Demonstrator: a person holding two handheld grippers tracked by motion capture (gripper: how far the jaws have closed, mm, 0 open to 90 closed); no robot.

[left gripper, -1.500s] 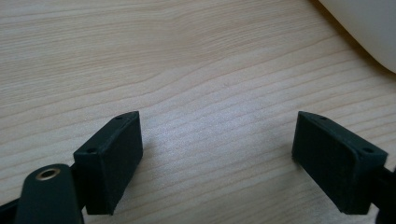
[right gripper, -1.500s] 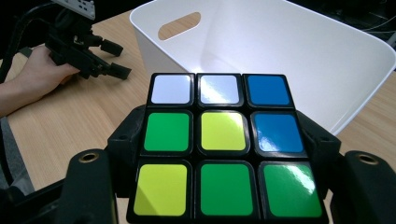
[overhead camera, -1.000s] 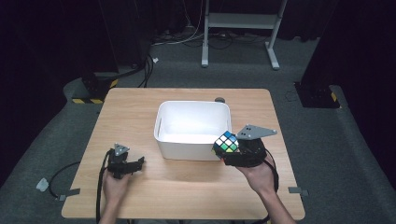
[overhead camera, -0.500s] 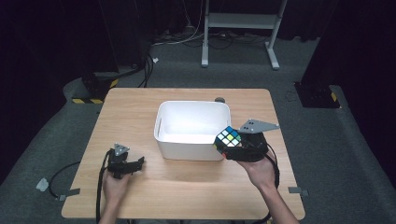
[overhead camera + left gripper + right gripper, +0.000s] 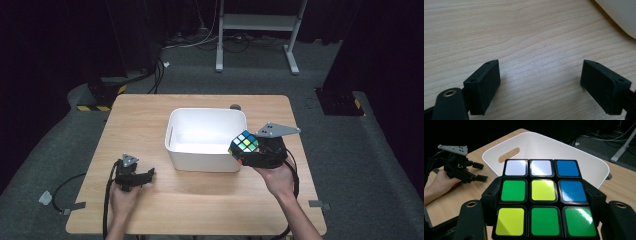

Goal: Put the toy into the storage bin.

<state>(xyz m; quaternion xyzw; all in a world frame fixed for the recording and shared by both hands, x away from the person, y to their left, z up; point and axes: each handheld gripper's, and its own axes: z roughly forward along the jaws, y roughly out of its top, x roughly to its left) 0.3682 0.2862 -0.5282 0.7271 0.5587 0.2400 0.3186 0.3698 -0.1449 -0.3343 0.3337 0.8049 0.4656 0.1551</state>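
Note:
A scrambled puzzle cube [image 5: 243, 143] [image 5: 544, 197] with green, yellow, blue and white stickers is clamped between the jaws of my right gripper [image 5: 248, 152] [image 5: 544, 207]. It hangs in the air at the near right corner of the white plastic bin [image 5: 180, 150] [image 5: 584, 157], just above its rim. My left gripper [image 5: 149, 176] [image 5: 541, 85] rests on the wooden table [image 5: 150, 120] left of the bin, jaws wide apart with bare wood between them. The right gripper view looks across the bin to that left gripper [image 5: 480, 172] and the hand holding it.
The bin's inside looks empty from above. A small dark round object [image 5: 234, 106] lies on the table behind the bin. Cables trail off the table's near edge on both sides. A metal stand [image 5: 255, 35] is on the floor beyond the table.
My right gripper has carried the cube slightly up and leftward, bringing it over the bin's corner. The left gripper has stayed put.

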